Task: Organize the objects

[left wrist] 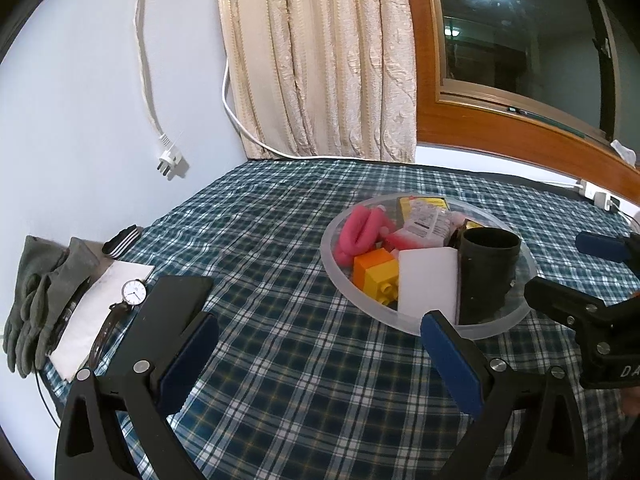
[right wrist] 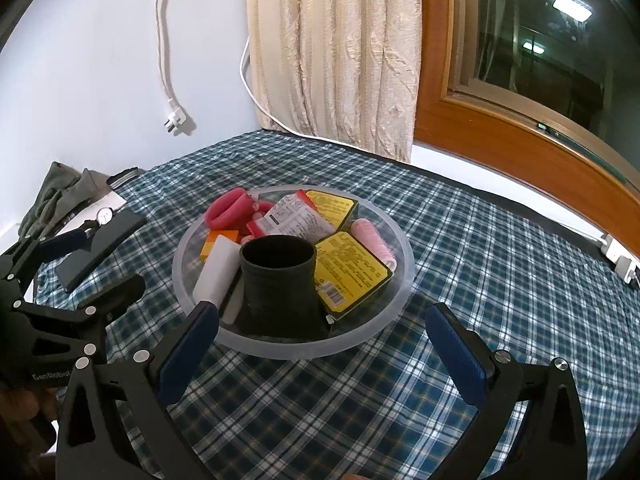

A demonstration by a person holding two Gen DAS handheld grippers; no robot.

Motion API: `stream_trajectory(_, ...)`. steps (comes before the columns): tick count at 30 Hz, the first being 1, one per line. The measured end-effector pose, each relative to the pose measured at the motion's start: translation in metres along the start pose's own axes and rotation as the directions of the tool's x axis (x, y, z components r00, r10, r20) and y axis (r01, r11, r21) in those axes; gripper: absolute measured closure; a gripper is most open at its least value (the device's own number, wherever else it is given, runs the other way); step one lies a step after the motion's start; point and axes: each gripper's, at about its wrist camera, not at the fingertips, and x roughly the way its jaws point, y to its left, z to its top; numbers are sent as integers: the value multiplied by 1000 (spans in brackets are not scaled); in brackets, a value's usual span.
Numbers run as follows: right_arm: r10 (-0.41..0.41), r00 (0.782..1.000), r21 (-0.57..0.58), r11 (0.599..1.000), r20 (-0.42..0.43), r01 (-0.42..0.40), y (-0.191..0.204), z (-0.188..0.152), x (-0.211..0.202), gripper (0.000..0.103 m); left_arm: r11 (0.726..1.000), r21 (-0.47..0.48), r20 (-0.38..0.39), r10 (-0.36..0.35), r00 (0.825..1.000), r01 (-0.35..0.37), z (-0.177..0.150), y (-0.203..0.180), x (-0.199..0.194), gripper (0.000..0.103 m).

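A clear round bowl (left wrist: 332, 256) (right wrist: 405, 248) stands on the checked tablecloth. In it are a black cup (left wrist: 486, 272) (right wrist: 278, 276), a white block (left wrist: 428, 280), orange and yellow bricks (left wrist: 376, 276), pink rollers (left wrist: 360, 232), and yellow packets (right wrist: 352, 268). My left gripper (left wrist: 320, 328) is open over bare cloth, left of the bowl. My right gripper (right wrist: 320, 316) is open too, just short of the bowl's near rim, with nothing between its fingers. A black flat slab (left wrist: 168, 312) and a wristwatch (left wrist: 134, 292) lie at the left.
Grey gloves (left wrist: 36, 296) and a white sheet (left wrist: 92, 320) lie at the table's left edge by the wall. A loose plug (left wrist: 170, 158) hangs on its cable. A curtain (right wrist: 336, 48) and window stand behind. A white adaptor (right wrist: 620, 258) sits at the far right.
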Motion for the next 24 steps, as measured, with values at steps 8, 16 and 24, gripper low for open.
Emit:
stream_trajectory(8,5,1000,8,1000,8,-5,-4,-1,-5,0,1000,18,6,-1,1000,1,1,-9,-5,1)
stream_trajectory(16,7,1000,15,1000,8,-7,-7,-3,-7,0,1000,27,10,-1,1000,1,2,-12,-8,1)
stream_trajectory(24,4,1000,14,1000,7,-4,-8,-4,-8,0,1000,31,10,-1,1000,1,1,-15,-10,1)
